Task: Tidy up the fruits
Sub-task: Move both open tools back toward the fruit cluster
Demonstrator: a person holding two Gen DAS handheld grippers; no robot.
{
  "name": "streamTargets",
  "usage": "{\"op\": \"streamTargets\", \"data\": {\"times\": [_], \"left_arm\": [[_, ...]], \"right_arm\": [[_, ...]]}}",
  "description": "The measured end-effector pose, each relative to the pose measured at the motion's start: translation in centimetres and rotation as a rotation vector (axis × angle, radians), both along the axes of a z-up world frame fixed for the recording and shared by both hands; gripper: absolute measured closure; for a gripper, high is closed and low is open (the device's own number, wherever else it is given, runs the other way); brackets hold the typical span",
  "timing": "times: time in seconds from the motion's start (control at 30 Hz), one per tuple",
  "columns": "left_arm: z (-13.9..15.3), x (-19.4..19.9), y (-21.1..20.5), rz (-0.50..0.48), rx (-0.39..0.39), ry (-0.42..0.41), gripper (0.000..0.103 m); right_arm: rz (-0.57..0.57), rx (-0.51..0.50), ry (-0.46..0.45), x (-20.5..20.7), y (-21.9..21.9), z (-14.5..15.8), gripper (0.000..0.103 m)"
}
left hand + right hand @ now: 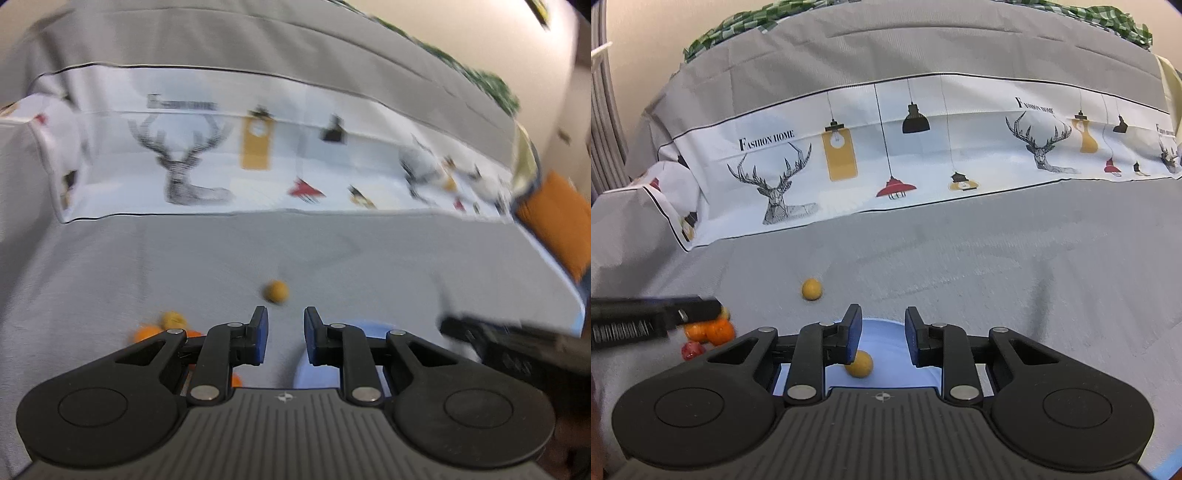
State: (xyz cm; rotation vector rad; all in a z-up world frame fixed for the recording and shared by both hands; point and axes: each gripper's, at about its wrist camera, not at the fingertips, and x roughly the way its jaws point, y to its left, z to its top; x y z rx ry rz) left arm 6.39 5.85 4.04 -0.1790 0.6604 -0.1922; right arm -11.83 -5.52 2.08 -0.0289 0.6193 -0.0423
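Right wrist view: my right hand-held gripper (882, 334), nearly pressed together and empty, could knock the yellow fruit (860, 363) off the blue plate (886, 332).

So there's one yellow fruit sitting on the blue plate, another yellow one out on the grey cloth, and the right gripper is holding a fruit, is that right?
Not quite. The right gripper holds nothing; its jaws are nearly shut with only bare gap between them, as the right wrist view shows. The rest stands: one yellow fruit sits on the blue plate, and another yellow fruit lies out on the grey cloth.
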Motion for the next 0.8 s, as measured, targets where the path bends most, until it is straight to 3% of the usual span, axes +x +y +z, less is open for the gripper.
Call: {"op": "streamTargets", "data": {"times": [0.13,0.23,0.3,0.37,0.5,0.57,0.67,0.8], "left_arm": [[-0.3,1.7,4.6,0.146,-0.086,0.037,0.080],[-1.8,2.8,8.1,0.259,-0.223,0.137,0.080],[-2.5,3.3,9.2,0.284,-0.294,0.185,0.080],[-2.7,3.6,9.3,0.277,-0.296,0.193,0.080],[-2.8,4.1,7.4,0.217,-0.230,0.197,0.079],[-3.0,4.4,6.4,0.195,-0.164,0.197,0.076],[-3.9,5.2,4.4,0.173,-0.020,0.209,0.061],[-5.3,5.8,2.4,0.114,0.129,0.232,0.060]], "right_arm": [[0.008,0.011,-0.004,0.1,0.2,0.0,0.077],[0.020,0.026,0.006,0.4,0.4,-0.1,0.077],[0.031,0.032,0.013,0.7,0.7,-0.2,0.077],[0.042,0.037,0.018,1.2,1.1,-0.2,0.077],[0.062,0.064,0.041,2.8,1.7,-0.6,0.077],[0.069,0.070,0.051,3.7,2.2,-0.8,0.077],[0.077,0.087,0.069,5.4,2.9,-1.2,0.077],[0.089,0.091,0.080,7.6,4.1,-1.9,0.077]]}}
